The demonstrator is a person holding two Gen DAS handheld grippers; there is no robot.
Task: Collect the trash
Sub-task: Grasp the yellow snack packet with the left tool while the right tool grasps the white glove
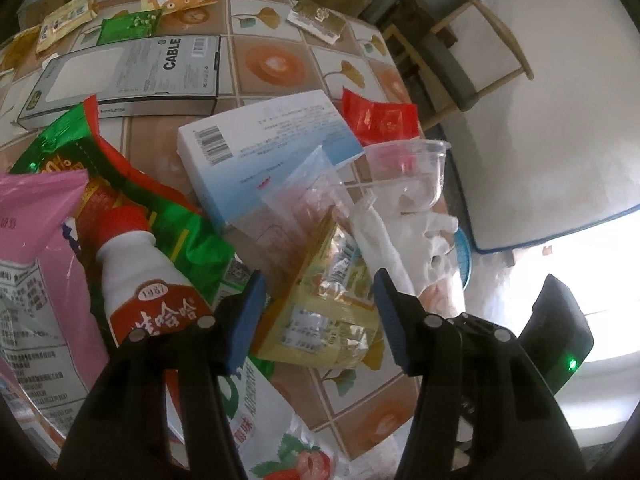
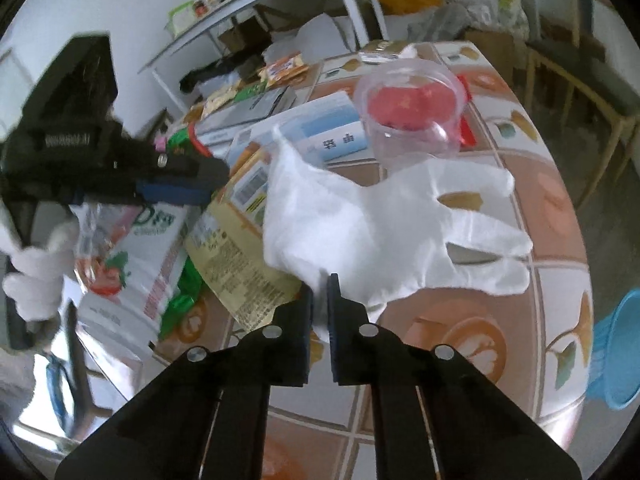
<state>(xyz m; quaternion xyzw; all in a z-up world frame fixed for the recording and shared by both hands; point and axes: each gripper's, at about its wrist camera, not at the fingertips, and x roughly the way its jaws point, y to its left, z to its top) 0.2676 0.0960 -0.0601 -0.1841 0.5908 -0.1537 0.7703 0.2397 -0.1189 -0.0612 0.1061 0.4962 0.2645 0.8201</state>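
My right gripper is shut on the cuff edge of a thin white glove, which hangs spread above the tiled table. That glove also shows in the left wrist view, beside the right gripper's black body. My left gripper points down at a yellow snack packet. Its blue pads sit against both edges of the packet. A clear plastic cup lies on its side just behind the glove.
Around the packet lie a white-and-blue box, a white drink bottle, green-red wrappers, a pink bag, and a grey cable box. A blue basket stands beside the table's right edge. A wooden chair stands beyond.
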